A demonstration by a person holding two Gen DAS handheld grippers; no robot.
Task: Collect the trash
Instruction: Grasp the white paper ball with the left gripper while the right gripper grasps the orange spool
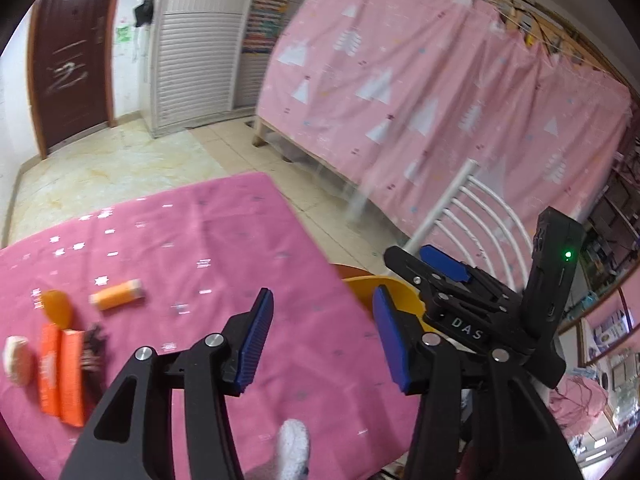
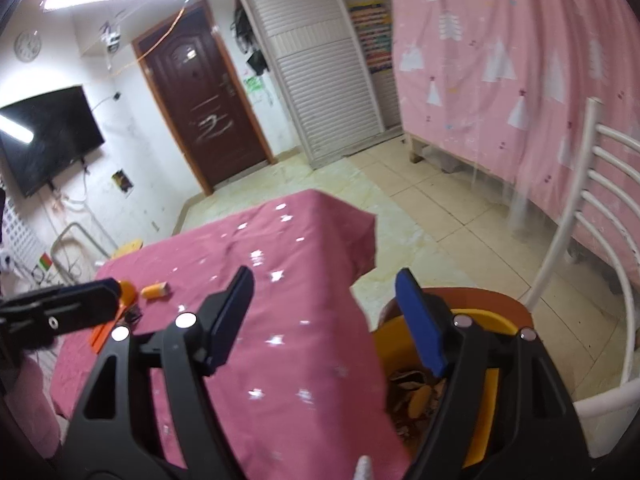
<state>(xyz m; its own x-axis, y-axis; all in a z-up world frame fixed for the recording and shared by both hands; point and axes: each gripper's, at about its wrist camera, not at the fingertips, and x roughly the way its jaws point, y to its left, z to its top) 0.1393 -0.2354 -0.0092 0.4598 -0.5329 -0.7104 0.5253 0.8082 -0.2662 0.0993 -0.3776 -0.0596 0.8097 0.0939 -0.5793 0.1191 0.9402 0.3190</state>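
On the pink tablecloth (image 1: 224, 240) at the left lie an orange tube (image 1: 116, 294), an orange peel (image 1: 58, 306), two orange packets (image 1: 62, 372), a pale round piece (image 1: 16, 360) and a dark clump (image 1: 94, 344). A white crumpled tissue (image 1: 294, 448) lies near the front edge. My left gripper (image 1: 324, 340) hangs open above the cloth with nothing between its pads. My right gripper (image 2: 328, 316) is open and empty over the table's right edge, beside a yellow bin (image 2: 492, 316) that holds brown scraps and peel (image 2: 416, 396). The orange tube (image 2: 156, 291) shows far left.
The bin stands on a white-backed chair (image 2: 592, 200) just right of the table. A pink patterned curtain (image 1: 440, 80) hangs behind it. Beyond the table's far edge there is tiled floor (image 2: 440, 208), then a brown door (image 2: 208, 100) and a white louvred cupboard (image 2: 320, 60).
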